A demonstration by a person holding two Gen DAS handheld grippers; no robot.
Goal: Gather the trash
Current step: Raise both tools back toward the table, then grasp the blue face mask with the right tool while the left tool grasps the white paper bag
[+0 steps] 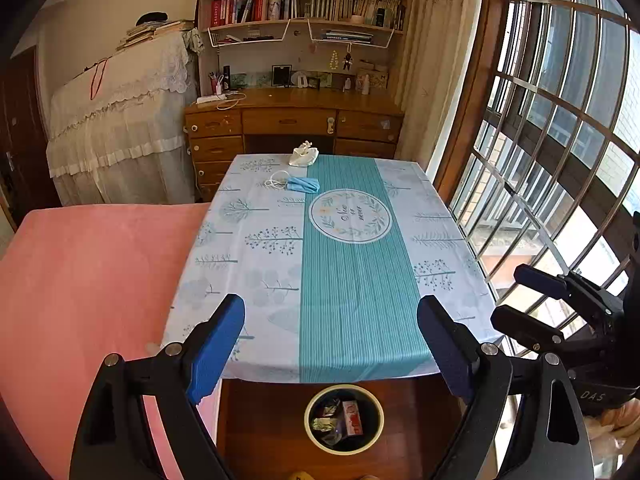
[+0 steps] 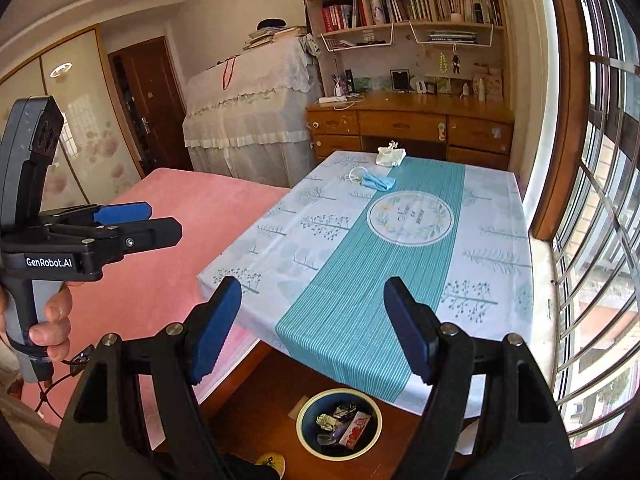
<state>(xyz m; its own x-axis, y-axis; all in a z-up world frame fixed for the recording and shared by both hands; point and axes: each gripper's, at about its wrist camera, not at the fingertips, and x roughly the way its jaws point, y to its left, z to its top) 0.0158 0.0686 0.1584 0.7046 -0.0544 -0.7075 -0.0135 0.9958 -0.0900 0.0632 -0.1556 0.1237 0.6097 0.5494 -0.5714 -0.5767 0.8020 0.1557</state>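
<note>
The left claw point(image 1: 331, 346) hangs above the near edge of the table point(image 1: 256, 264), its two blue-padded fingers spread wide with nothing between them. The right claw point(image 2: 313, 330) is held the same way, fingers far apart and empty, over the near left corner of the table. In the right wrist view the left claw shows from the side at the far left, above the pink bed point(image 2: 168, 240), with a person's hand point(image 2: 52, 328) wrapped round its grey handle.

The table carries a cloth with a teal striped band down the middle and pale tree prints on both sides. Two pieces of trash lie at its far end, well away from both claws. A blue face mask point(image 1: 303, 184) with white ear loops lies crumpled just left of the teal band, beside the round printed badge. A white crumpled tissue point(image 1: 304, 156) sits beyond it, near the far edge, close to the mask but apart from it.

On the wooden floor below the table's near edge stands a round bin point(image 1: 344, 419) with a pale rim. Inside it lie foil wrappers and a red and white packet point(image 1: 352, 416).

Behind the table stands a wooden desk point(image 1: 292, 116) with bookshelves above, and a barred window point(image 1: 560, 140) runs along the right side.
</note>
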